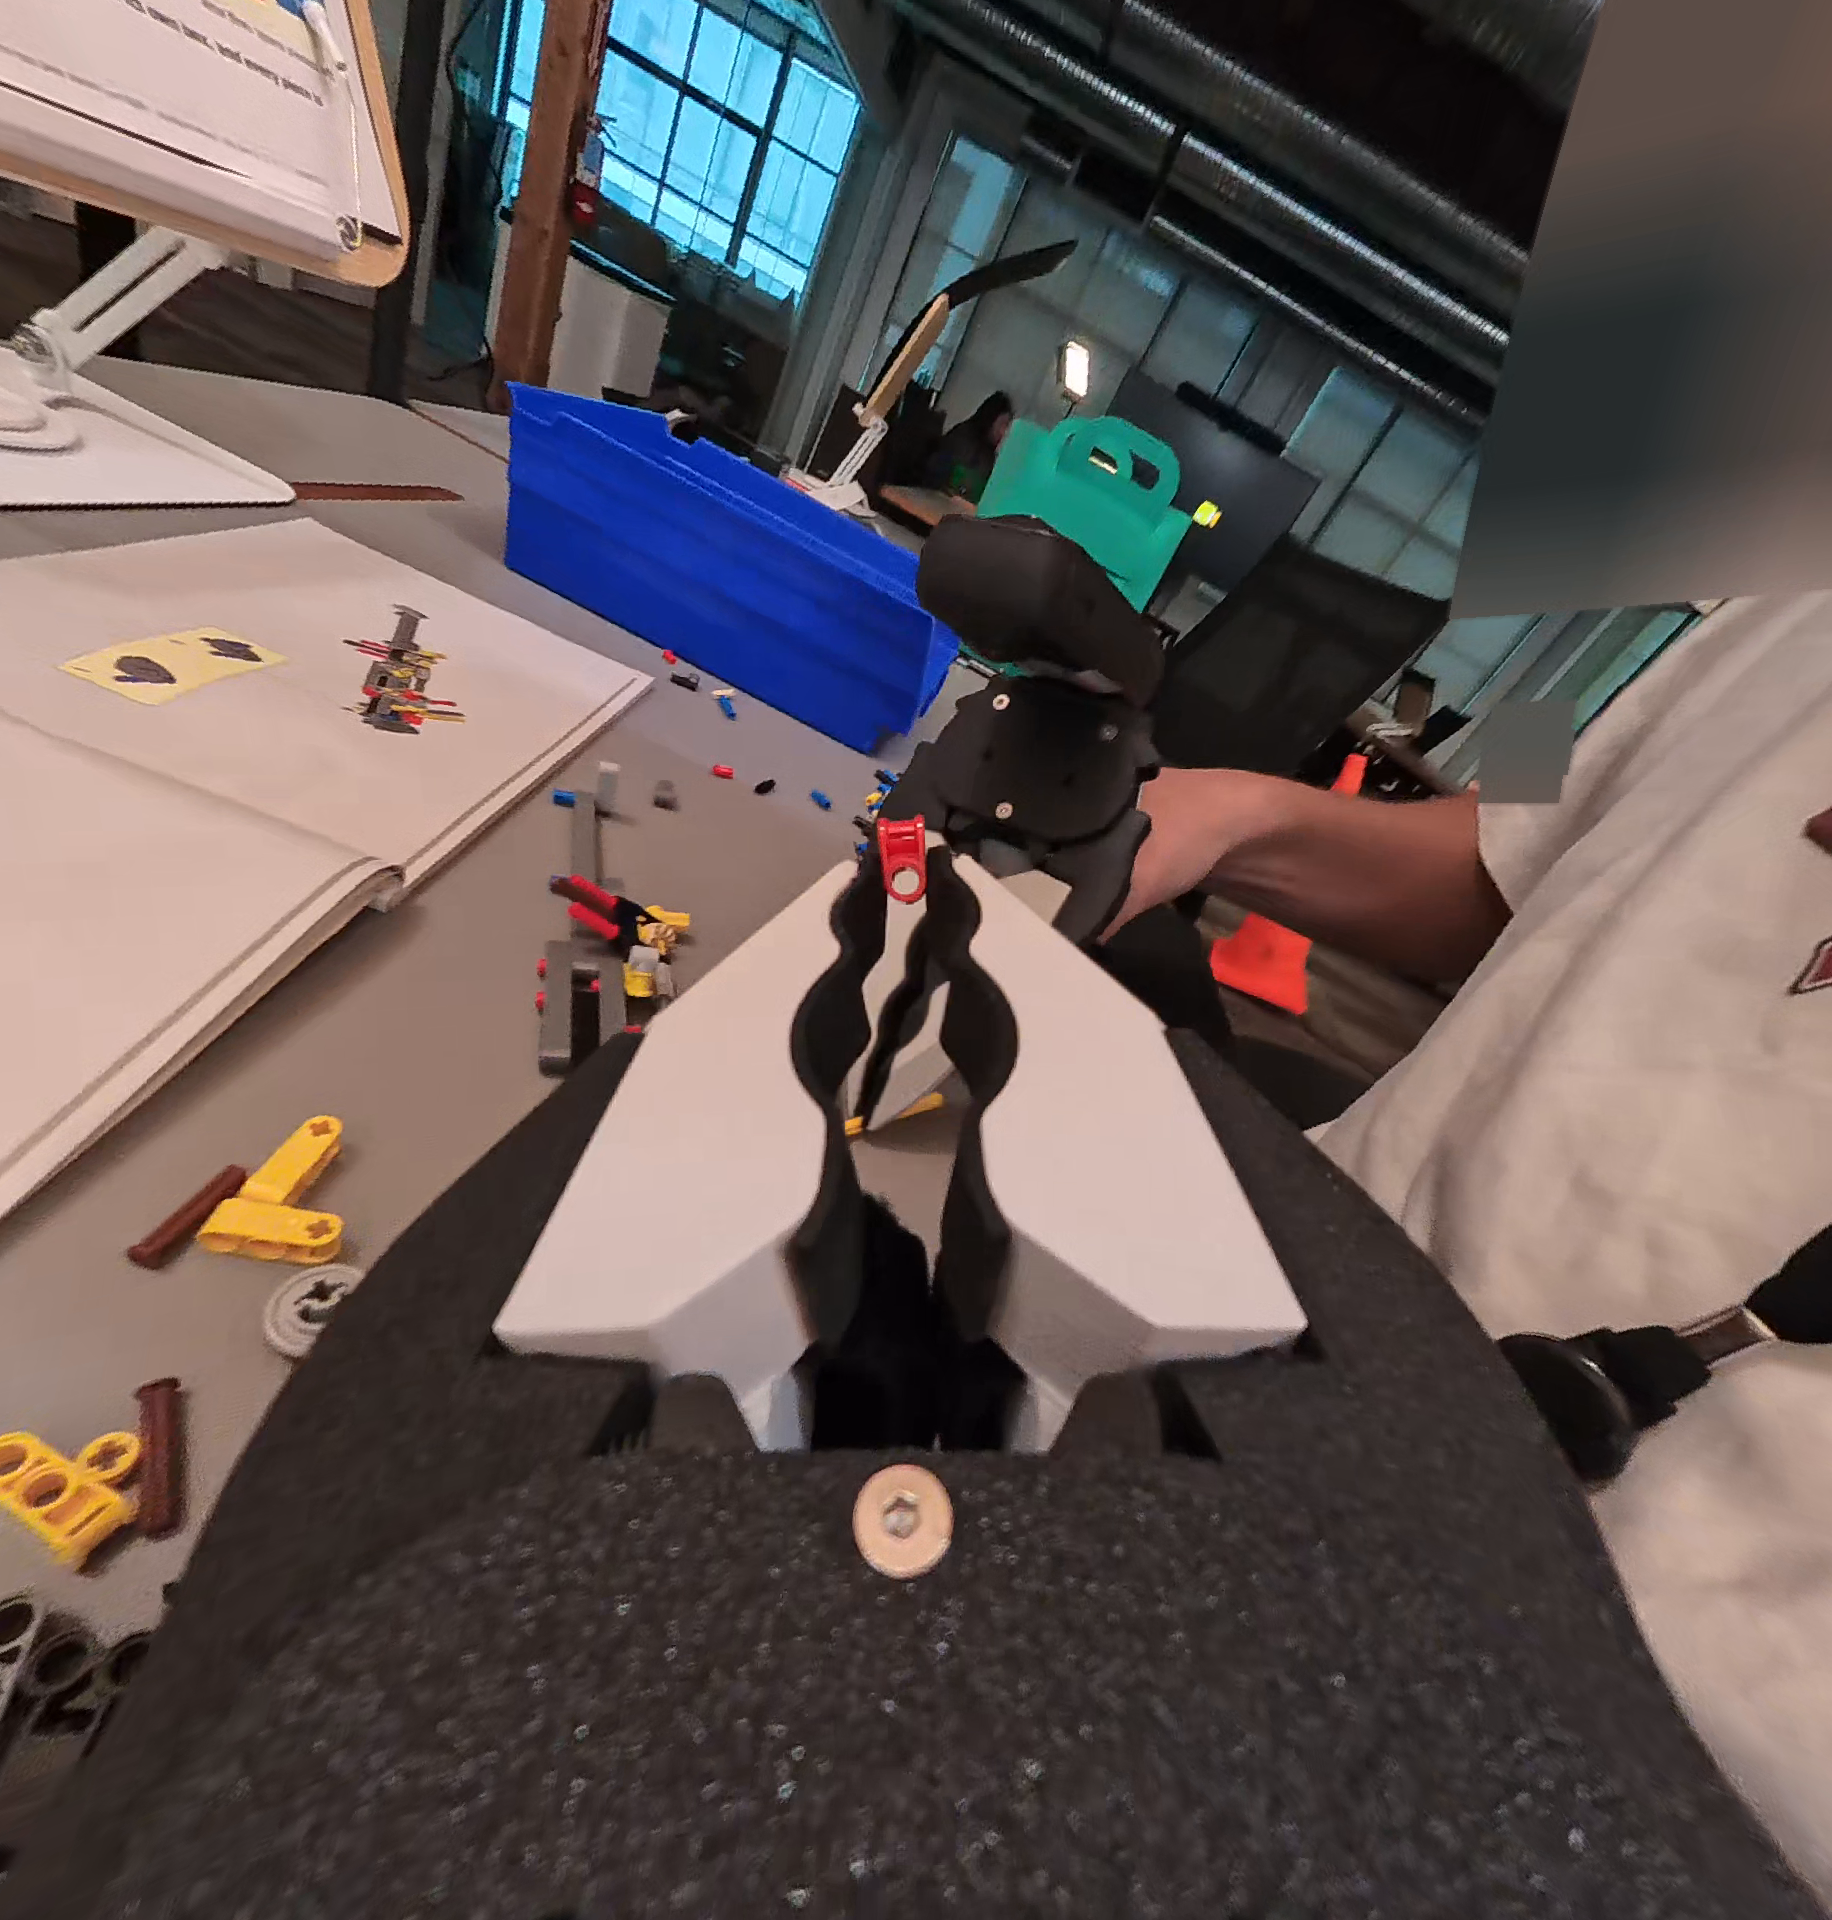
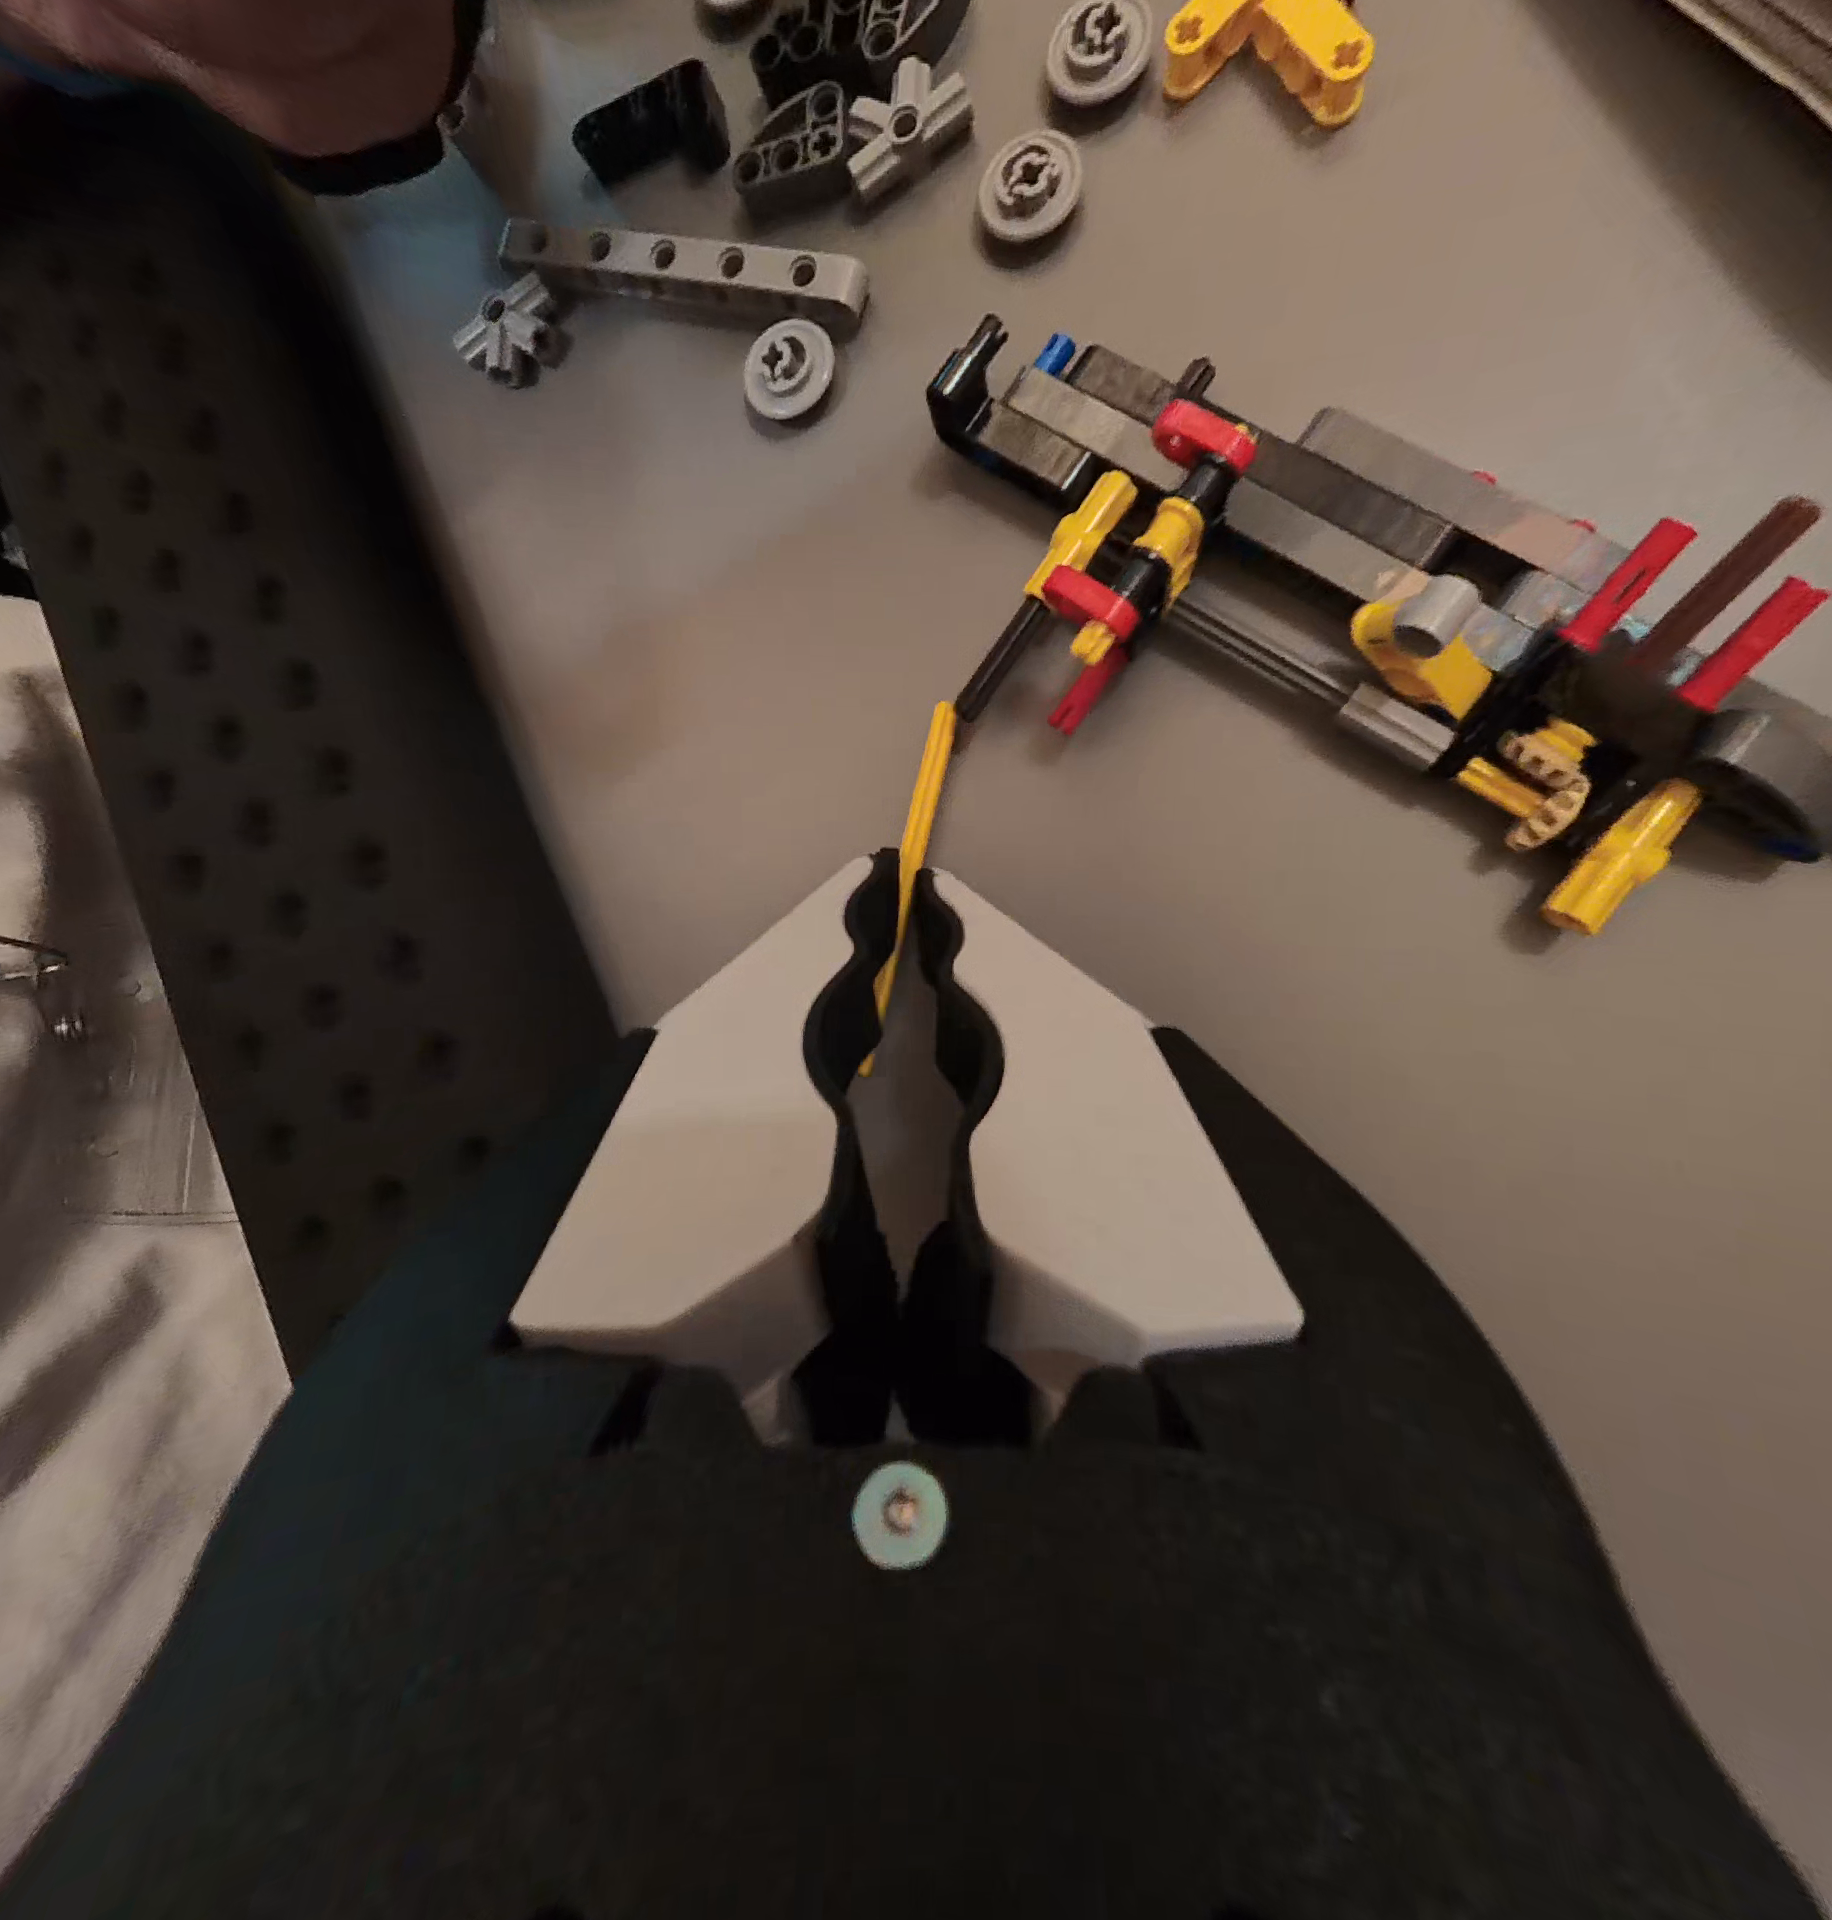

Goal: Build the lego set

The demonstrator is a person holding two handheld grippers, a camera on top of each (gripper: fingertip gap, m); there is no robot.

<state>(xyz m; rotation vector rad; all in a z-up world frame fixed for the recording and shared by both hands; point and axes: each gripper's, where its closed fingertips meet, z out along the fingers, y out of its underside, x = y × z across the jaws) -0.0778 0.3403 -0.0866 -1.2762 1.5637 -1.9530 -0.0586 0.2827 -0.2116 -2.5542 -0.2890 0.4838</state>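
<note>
Closest to the lens on the left side, the left gripper (image 1: 904,868) has its black wavy fingertips pinched on a small red lego connector with a round hole (image 1: 903,857), held up off the grey tabletop (image 1: 455,997). Over on the other side, the right gripper (image 2: 899,883) is clamped on a thin yellow lego axle (image 2: 920,821), which sticks out forward and a bit up-right past the tips.

What matters for the next bit, I reckon: the axle's long axis has to line up with the hole in that red connector, and right now the two grippers sit close together above the table, the right one just beyond the left's tips in the left wrist view. Hard to tell if the hole actually faces the axle end, the view's a bit soft there.

Off to the right of the axle lies the half-built grey, yellow and red lego assembly (image 2: 1411,582) flat on the table, well clear of both jaws. An open instruction booklet (image 1: 216,790) is on the left.
</note>
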